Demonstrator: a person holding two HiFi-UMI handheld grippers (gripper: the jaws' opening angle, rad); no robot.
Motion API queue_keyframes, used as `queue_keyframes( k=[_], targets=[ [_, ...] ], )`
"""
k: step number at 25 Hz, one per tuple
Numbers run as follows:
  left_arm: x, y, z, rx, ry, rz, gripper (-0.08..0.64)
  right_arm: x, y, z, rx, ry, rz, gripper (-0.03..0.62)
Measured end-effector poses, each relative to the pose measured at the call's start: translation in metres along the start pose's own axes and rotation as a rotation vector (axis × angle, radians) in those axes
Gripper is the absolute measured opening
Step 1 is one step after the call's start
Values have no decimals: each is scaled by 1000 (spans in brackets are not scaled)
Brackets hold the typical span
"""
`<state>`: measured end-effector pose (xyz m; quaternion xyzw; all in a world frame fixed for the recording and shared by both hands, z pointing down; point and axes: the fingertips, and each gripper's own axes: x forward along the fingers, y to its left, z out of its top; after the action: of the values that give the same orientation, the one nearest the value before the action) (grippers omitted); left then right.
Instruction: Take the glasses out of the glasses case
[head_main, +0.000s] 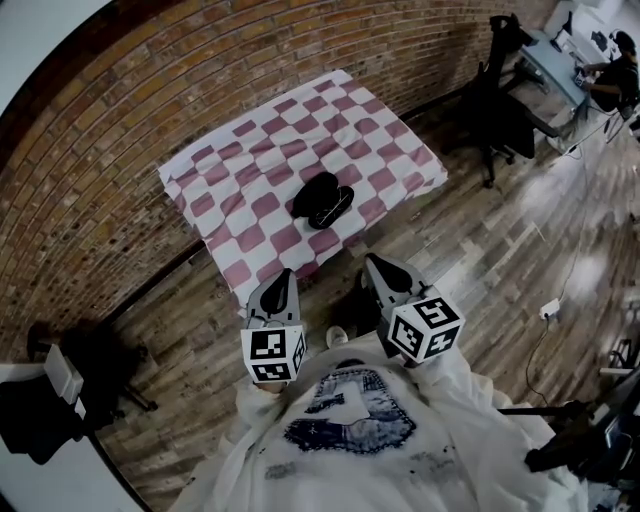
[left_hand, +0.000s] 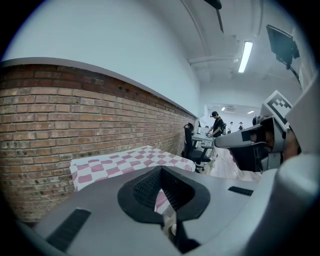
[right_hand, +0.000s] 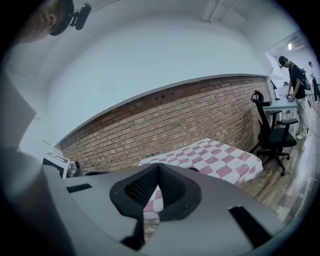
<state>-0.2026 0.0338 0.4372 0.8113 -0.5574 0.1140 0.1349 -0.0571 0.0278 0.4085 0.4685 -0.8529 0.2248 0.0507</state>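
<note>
While they aim at the glasses case (head_main: 322, 198), left gripper (head_main: 283, 276) and right gripper (head_main: 376, 263) hang clenched, empty.

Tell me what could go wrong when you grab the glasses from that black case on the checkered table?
The left tool and right tool are both shut and short of the tablecloth. Reaching in shut might shove the glasses case instead of gripping. The case lies fairly near the cloth's front edge, so a push could slide it off. The cloth might also bunch.
</note>
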Motion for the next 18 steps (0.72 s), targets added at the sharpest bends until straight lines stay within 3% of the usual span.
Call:
queue_keyframes(
  k=[18],
  targets=[
    [42, -11, 2, 16, 49, -36, 9, 19, -38, 4, 41, 16, -25, 14]
  ],
)
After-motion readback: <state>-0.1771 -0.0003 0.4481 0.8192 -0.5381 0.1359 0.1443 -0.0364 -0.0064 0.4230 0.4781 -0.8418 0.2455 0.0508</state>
